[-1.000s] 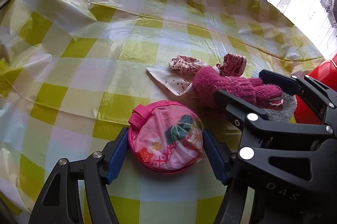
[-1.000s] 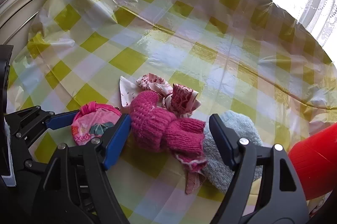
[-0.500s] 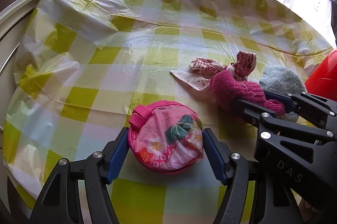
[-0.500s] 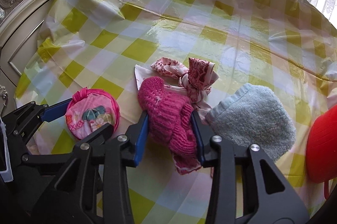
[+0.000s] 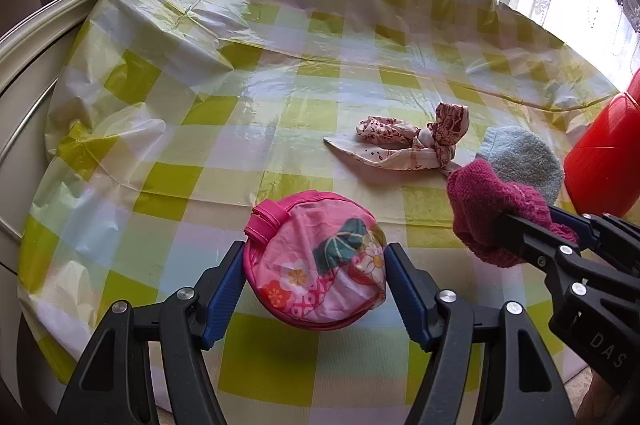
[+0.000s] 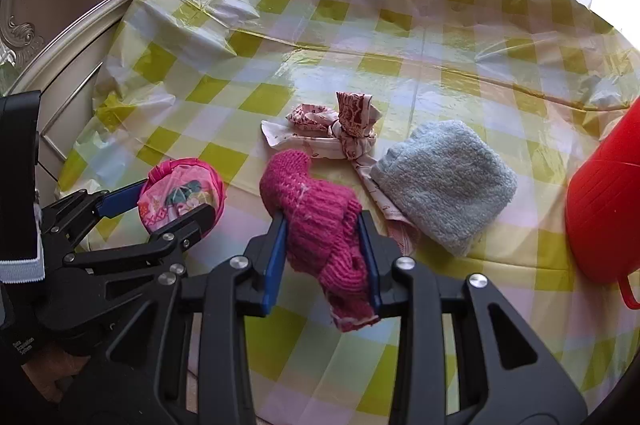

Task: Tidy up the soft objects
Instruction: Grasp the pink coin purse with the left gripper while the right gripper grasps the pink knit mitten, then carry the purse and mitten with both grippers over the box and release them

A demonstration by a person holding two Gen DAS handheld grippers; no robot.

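Left wrist view: left gripper (image 5: 314,275) has its blue fingers (image 5: 224,289) pressed against both sides of a round pink floral pouch (image 5: 316,265), gripping it. Whether the pouch rests on the table (image 5: 200,153) or is held just above it cannot be told. The table carries a glossy yellow-green checked cover.

Right wrist view: right gripper (image 6: 324,257) is clamped on a magenta knitted item (image 6: 320,221). The knit bulges above the fingers and a loose end hangs below them. It appears lifted clear of the cover.

Beyond the knit, a knotted patterned cloth (image 6: 340,133) lies on the table. One tail of it runs under the near-left edge of a pale blue fluffy cloth (image 6: 444,181), which lies just to the right. A red plastic container (image 6: 604,209) stands at the far right, apart from the blue cloth.

In the left wrist view the held knit sits right of the pouch, not touching it.
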